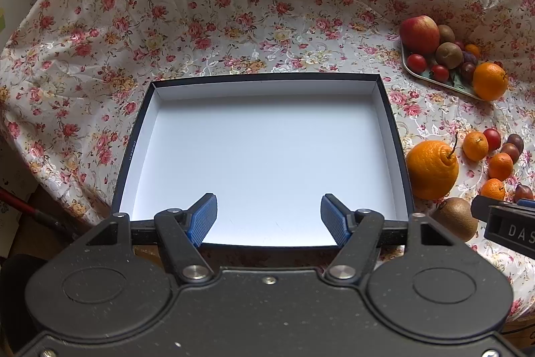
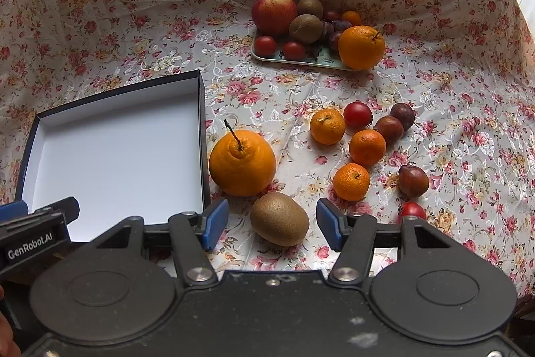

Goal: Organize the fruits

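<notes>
The right tongs [image 2: 272, 225] are wide apart and hold nothing. A brown kiwi [image 2: 280, 219] lies on the cloth between their blue tips, touching neither one. It lies on its side, and its long way runs from the upper left to the lower right in the right view.

Just behind the kiwi sits a big orange [image 2: 242, 163] with its bumpy top and thin stem pointing up and a bit to the left. It is just beside the right wall of the box [image 2: 201, 136].

To the right of the big orange lie three little oranges, some dark plums and a red tomato [image 2: 357, 114], all loose on the flowery cloth [image 2: 133, 22] over the bench. One more tomato [image 2: 413, 210] peeks out by the right tip.

The left tongs [image 1: 269, 219] are wide apart too and hold nothing. They hang over the near edge of the box, which is white inside with dark walls and has nothing in it.

Far back sits a tray [image 2: 301, 61] with an apple [image 2: 274, 13], two kiwis, tomatoes, plums and an orange.

Only the left view shows the whole box. Only the right view shows all the loose fruit.
</notes>
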The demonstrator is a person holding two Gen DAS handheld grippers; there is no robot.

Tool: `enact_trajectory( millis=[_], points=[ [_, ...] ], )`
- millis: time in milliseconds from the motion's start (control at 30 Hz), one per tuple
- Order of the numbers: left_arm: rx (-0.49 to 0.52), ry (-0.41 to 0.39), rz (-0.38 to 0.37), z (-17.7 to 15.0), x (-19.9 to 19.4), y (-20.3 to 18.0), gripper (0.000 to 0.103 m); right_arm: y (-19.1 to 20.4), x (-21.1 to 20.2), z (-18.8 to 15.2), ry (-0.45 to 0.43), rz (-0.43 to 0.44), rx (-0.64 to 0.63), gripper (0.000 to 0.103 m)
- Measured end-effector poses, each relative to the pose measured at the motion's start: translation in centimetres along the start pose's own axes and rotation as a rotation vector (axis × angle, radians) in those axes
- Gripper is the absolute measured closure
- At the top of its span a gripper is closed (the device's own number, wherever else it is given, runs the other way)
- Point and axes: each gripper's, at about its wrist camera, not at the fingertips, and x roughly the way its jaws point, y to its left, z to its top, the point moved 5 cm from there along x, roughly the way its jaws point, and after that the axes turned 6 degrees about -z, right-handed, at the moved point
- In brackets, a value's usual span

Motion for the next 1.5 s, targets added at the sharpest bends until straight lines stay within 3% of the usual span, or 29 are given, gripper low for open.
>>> enact_trajectory(
  millis=[1500],
  points=[
    [-0.002, 0.017, -0.016, -0.04, 0.22, -0.2, 0.033, 0.15, 0.46, 0.02, 0.027, -0.004, -0.008, 0.042]
  ],
)
